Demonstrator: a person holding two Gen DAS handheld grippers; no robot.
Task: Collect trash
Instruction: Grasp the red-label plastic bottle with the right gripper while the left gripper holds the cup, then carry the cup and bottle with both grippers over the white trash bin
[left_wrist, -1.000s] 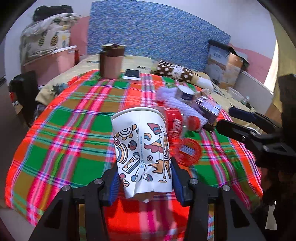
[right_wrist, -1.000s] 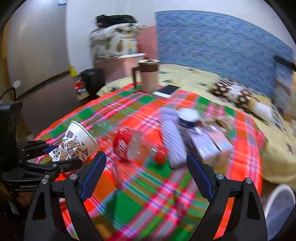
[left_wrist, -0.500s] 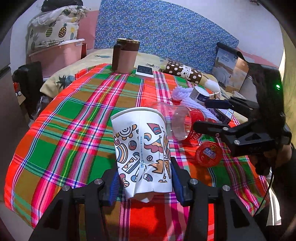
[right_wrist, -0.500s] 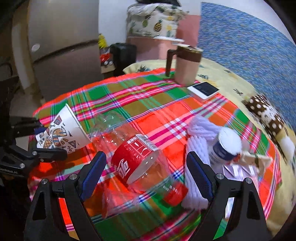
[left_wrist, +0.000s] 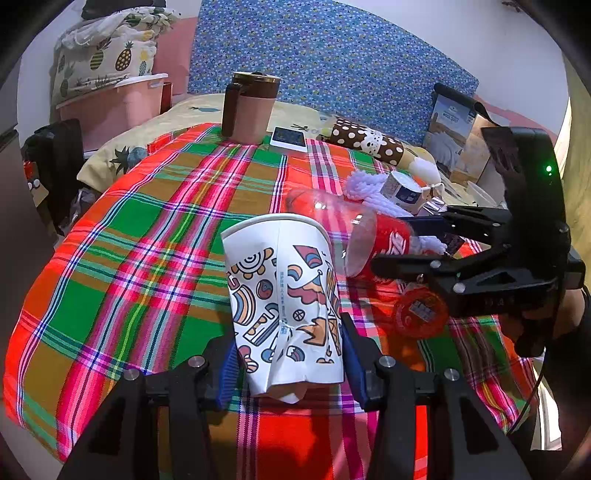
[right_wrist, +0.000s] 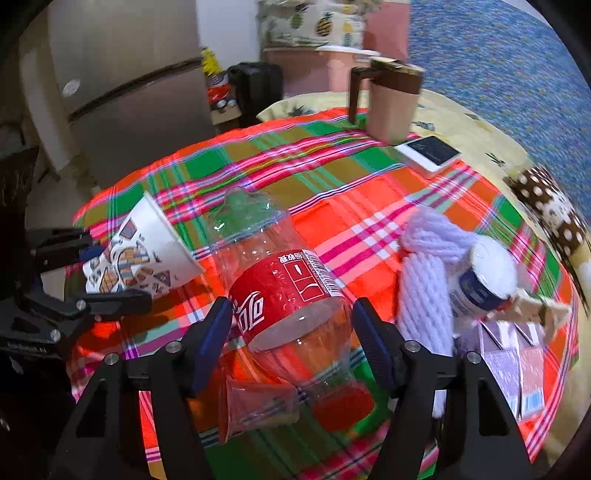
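Note:
My left gripper (left_wrist: 286, 363) is shut on a patterned paper cup (left_wrist: 282, 295), squeezing its crumpled base; the cup also shows in the right wrist view (right_wrist: 142, 254). An empty clear plastic cola bottle (right_wrist: 280, 295) with a red label lies on the plaid tablecloth (left_wrist: 140, 236). My right gripper (right_wrist: 293, 328) is open with its jaws on either side of the bottle's label, close to its sides. In the left wrist view the bottle (left_wrist: 354, 236) lies between the right gripper's fingers (left_wrist: 406, 264). A small clear cup with a red lid (left_wrist: 419, 312) lies beside the bottle.
A pink mug with a brown lid (left_wrist: 251, 107) and a phone (left_wrist: 289, 138) stand at the far side. White yarn (right_wrist: 428, 266), a small white jar (right_wrist: 484, 277) and purple packets (right_wrist: 513, 365) lie right of the bottle. A fridge (right_wrist: 122, 85) stands beyond the table.
My right gripper has moved in over the cola bottle and its jaws have narrowed around the label. My left gripper keeps holding the paper cup.

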